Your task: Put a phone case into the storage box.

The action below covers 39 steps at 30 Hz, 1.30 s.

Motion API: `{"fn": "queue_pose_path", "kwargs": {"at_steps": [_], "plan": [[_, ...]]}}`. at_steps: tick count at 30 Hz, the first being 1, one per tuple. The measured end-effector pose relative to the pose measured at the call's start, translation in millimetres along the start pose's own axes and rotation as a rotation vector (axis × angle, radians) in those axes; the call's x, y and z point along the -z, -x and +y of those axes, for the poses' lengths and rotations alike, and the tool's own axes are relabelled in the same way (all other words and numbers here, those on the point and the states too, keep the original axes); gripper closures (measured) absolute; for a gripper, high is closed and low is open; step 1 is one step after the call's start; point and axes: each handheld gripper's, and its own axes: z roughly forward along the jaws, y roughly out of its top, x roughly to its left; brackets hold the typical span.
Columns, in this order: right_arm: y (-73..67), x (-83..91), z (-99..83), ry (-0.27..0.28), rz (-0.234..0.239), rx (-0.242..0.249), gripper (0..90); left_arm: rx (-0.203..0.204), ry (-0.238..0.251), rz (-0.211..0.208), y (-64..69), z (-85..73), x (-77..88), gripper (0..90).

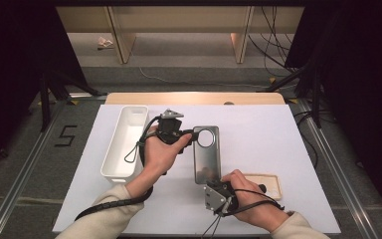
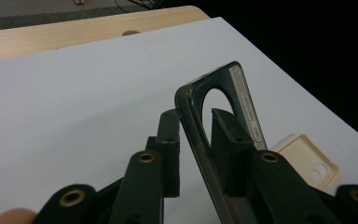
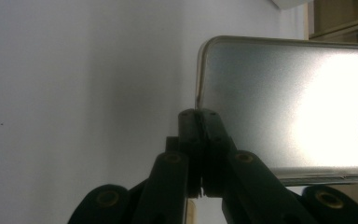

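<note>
Right gripper view: we saw the right gripper (image 3: 199, 112) clamped tight on the near edge of a grey phone case (image 3: 284, 107), its jaws pressed together on the rim. In the left gripper view, the left gripper (image 2: 196, 119) straddled the opposite end of the case (image 2: 223, 107), one jaw outside the wall and the other showing through the round camera cutout; we could not tell whether the pads were pressing on it. In the high view, the case (image 1: 206, 154) stretched between the two tools, the left gripper (image 1: 191, 135) at its far end and the right gripper (image 1: 213, 185) at its near end. Just right of the right gripper lay a cream phone case (image 1: 268, 183). To the left of the left gripper stood a white bin (image 1: 124, 142) on the white table (image 1: 258, 129).
</note>
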Motion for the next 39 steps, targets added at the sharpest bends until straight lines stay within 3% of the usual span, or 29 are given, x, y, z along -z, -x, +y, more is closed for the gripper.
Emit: {"fn": "queue_pose_path", "kwargs": {"at_steps": [15,25,28,33,39], "plan": [[-2.5,-7.3,1.1,-0.031,0.018,0.007,89.7,0.013,0.008,-0.065,11.8,3.9,3.7,81.8],[-0.3,-11.7,0.0,-0.038,0.014,-0.006,88.8,-0.001,0.011,-0.095,10.3,5.5,6.9,84.1],[1.5,-12.5,-0.6,-0.016,0.017,-0.022,83.9,-0.030,0.016,-0.091,10.7,5.1,7.9,84.4],[6.8,-7.5,-3.0,0.028,-0.008,-0.089,71.0,-0.059,0.034,-0.102,8.3,6.4,11.5,84.5],[11.2,-2.2,-9.2,0.141,0.002,-0.235,49.4,-0.079,0.047,-0.106,3.6,6.7,15.9,84.5]]}}
